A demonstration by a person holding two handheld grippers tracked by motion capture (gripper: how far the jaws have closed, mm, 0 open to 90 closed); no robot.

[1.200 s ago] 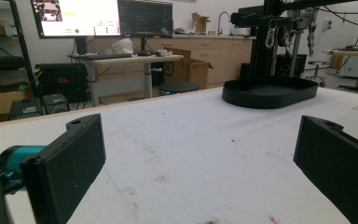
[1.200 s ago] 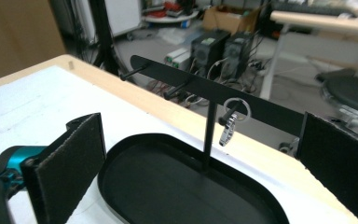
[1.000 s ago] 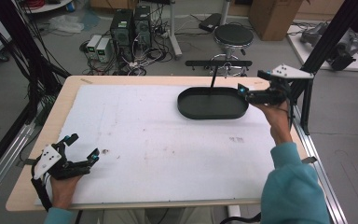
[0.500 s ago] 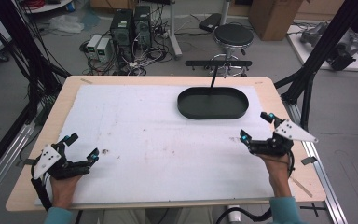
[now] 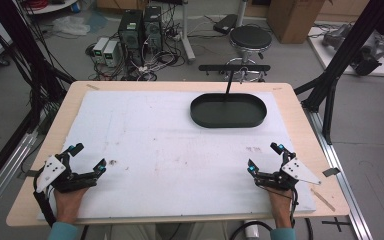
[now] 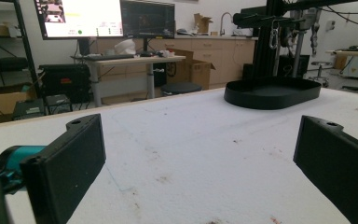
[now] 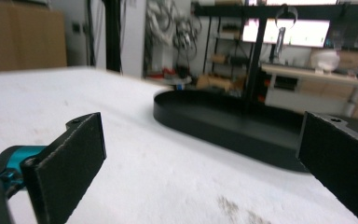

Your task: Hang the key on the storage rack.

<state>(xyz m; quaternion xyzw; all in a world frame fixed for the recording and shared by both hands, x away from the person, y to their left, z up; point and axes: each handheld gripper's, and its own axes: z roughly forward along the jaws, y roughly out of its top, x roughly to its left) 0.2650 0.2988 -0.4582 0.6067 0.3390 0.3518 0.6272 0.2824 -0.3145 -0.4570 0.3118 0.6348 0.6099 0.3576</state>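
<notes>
The black oval tray point(image 5: 228, 111) with its upright T-shaped stand point(image 5: 234, 68) sits toward the far right of the white table pad point(image 5: 170, 150), just short of the pad's far edge. The tray's floor looks bare; nothing lies in it and nothing hangs from the stand's crossbar. In the left gripper view the tray point(image 6: 272, 92) lies well ahead and to the right, and in the right gripper view it point(image 7: 228, 123) is nearer, straight ahead.

The right gripper point(image 5: 265, 160) rests on the pad on the near side of the tray, well apart from it, close to the pad's near right corner. Its jaws stand wide apart with nothing between them. The left gripper point(image 5: 87, 158) sits far from the tray, at the near left corner, jaws likewise spread and empty.

As a judgement, the tray placement looks done — the stand is set down, upright, and released — and both hands appear to be at rest positions; no loose object is visible on the pad to carry to the tray next.

Room for moving is generous: the whole pad between the tray and the two grippers is open, marked by faint stains alone. The tighter spots are the tray's far side, near the table point(image 5: 300, 107) edge, and the dark frame struts point(image 5: 330, 85) to the tray's right — a wide swing there could clip them.
</notes>
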